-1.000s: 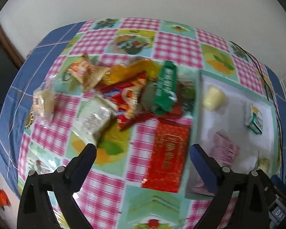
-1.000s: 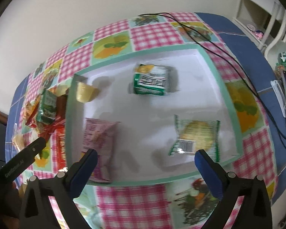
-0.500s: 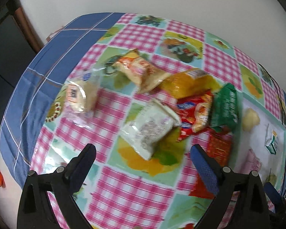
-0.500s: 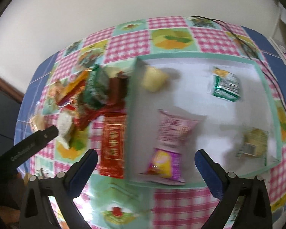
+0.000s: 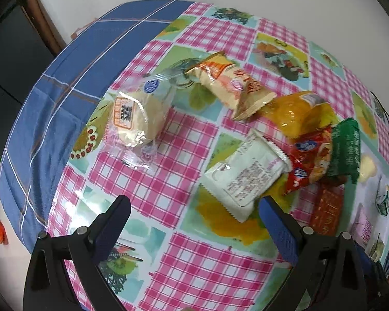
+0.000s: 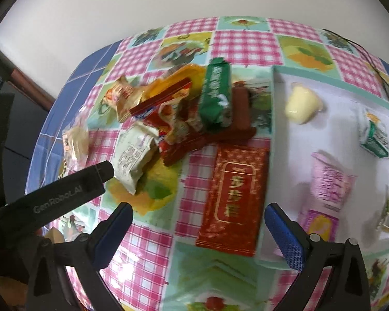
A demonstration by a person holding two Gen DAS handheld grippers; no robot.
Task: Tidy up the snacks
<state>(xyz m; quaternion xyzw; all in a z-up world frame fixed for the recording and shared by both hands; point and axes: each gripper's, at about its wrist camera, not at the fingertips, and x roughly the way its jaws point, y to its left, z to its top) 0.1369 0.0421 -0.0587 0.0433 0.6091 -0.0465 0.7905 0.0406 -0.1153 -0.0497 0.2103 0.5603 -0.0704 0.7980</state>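
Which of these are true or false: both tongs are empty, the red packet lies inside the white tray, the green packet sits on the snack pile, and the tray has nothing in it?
1. Both tongs are empty. True: the left tongs and right tongs stand open, holding nothing.
2. The red packet lies inside the white tray. False: it lies on the tablecloth beside the tray.
3. The green packet sits on the snack pile. True.
4. The tray has nothing in it. False: it holds several snacks, including a pink packet.
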